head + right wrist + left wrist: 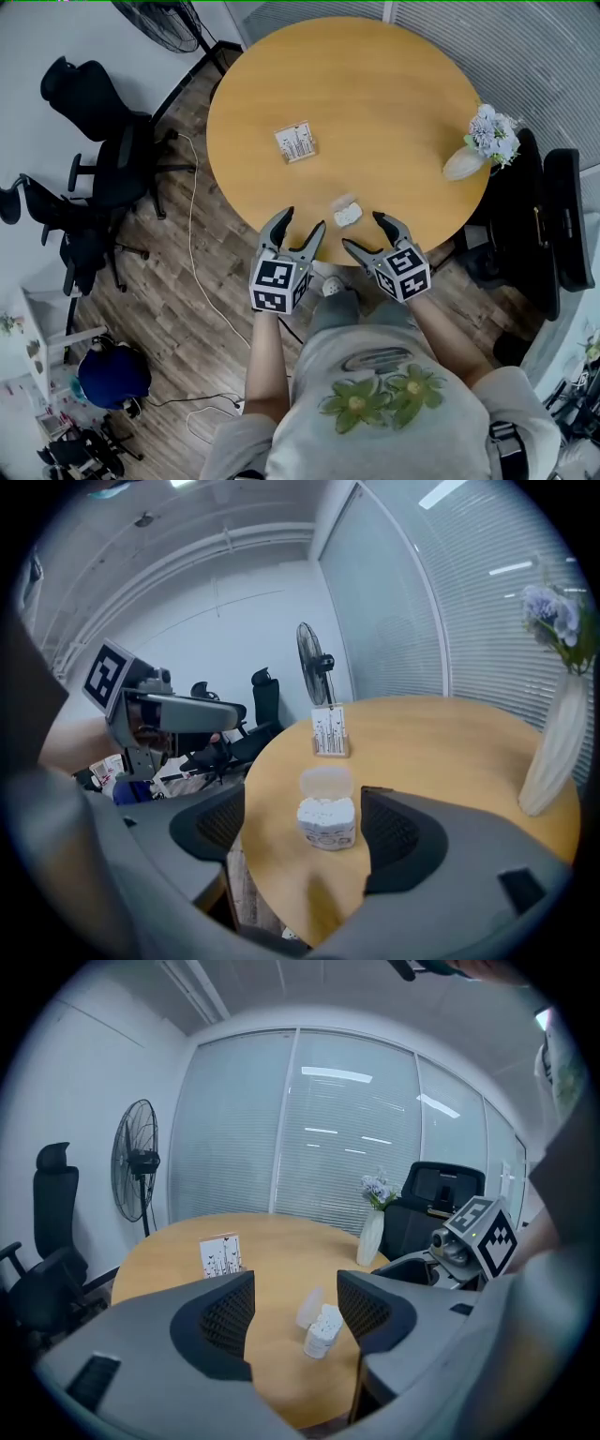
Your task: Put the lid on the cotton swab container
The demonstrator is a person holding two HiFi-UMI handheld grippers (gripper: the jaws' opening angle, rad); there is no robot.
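Observation:
The open cotton swab container (pixel 348 217) stands near the front edge of the round wooden table (pixel 394 103), white swabs showing at its top. Its translucent lid (pixel 343 201) lies on the table right behind it, touching or nearly so. My left gripper (pixel 302 222) hovers open at the table edge, left of the container. My right gripper (pixel 366 232) is open too, just in front and right of it. In the left gripper view the container (pixel 322 1332) and lid (pixel 308 1308) lie ahead between the jaws; the right gripper view shows container (pixel 327 822) and lid (pixel 325 782) likewise, untouched.
A card holder (pixel 296 142) stands mid-table. A white vase with flowers (pixel 478 150) is at the right edge. Black office chairs (pixel 103 159) and a fan (pixel 169 23) stand on the left, another black chair (pixel 553 225) on the right.

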